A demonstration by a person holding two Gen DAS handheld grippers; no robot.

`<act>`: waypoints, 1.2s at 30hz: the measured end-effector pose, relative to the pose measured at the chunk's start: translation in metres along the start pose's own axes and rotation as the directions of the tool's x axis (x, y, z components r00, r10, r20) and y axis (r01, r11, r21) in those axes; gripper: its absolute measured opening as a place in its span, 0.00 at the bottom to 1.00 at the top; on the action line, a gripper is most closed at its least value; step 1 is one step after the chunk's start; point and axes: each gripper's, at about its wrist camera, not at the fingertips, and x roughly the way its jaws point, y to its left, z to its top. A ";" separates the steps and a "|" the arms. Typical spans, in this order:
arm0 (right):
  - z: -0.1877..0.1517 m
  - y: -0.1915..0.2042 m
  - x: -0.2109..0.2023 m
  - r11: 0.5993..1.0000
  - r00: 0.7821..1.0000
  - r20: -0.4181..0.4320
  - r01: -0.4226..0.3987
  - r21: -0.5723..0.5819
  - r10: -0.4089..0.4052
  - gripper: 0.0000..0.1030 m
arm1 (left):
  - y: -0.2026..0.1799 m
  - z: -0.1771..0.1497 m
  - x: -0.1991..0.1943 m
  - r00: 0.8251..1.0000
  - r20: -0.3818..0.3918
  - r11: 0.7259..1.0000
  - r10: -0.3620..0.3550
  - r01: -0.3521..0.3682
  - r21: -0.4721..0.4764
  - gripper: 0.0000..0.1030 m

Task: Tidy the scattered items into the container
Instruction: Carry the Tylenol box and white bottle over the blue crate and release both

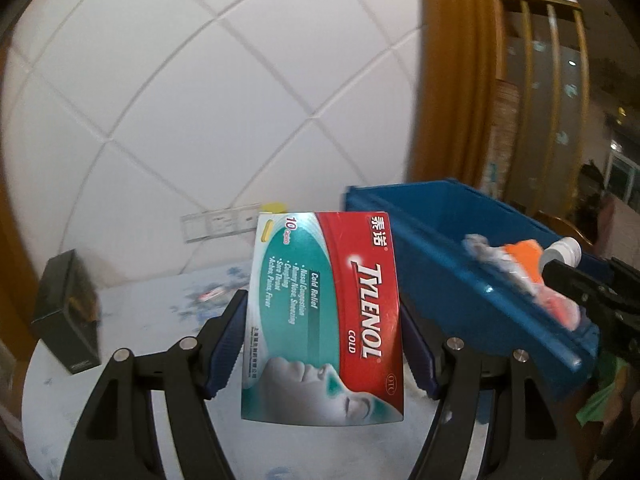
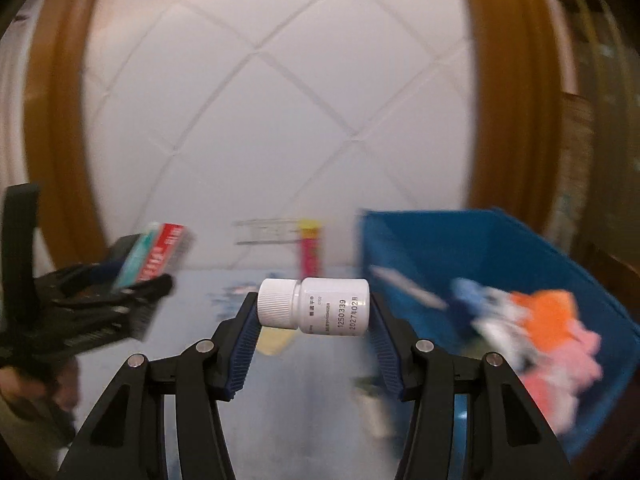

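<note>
Left tongs (image 1: 322,344): I grip one Tylenol box (image 1: 326,316), red and teal, above the surface (image 1: 168,300).
Right tongs (image 2: 314,332): I clamp one white pill bottle (image 2: 314,306), sideways, cap left.
Container: one blue bin (image 2: 500,256), right, holding crumpled cloths (image 2: 532,320).
Farther: one black box (image 1: 66,314).

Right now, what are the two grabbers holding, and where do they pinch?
The left gripper pinches the Tylenol Cold box by its two long side edges. The right gripper pinches the white pill bottle end to end, cap and base.
</note>
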 end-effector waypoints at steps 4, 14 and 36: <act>-0.005 -0.084 -0.018 0.997 0.998 0.005 0.068 0.030 -0.068 0.51 | -0.073 0.011 0.018 1.000 0.013 1.000 -0.017 0.017 0.016 0.68; -0.014 -0.231 -0.005 0.989 0.989 -0.076 0.133 0.069 -0.128 0.51 | -0.259 0.050 0.081 0.994 -0.035 0.985 -0.101 0.104 0.136 0.68; -0.035 -0.290 -0.001 0.986 0.992 -0.104 0.085 0.147 -0.070 0.98 | -0.250 0.026 0.103 0.996 -0.089 0.992 -0.018 0.029 0.126 0.93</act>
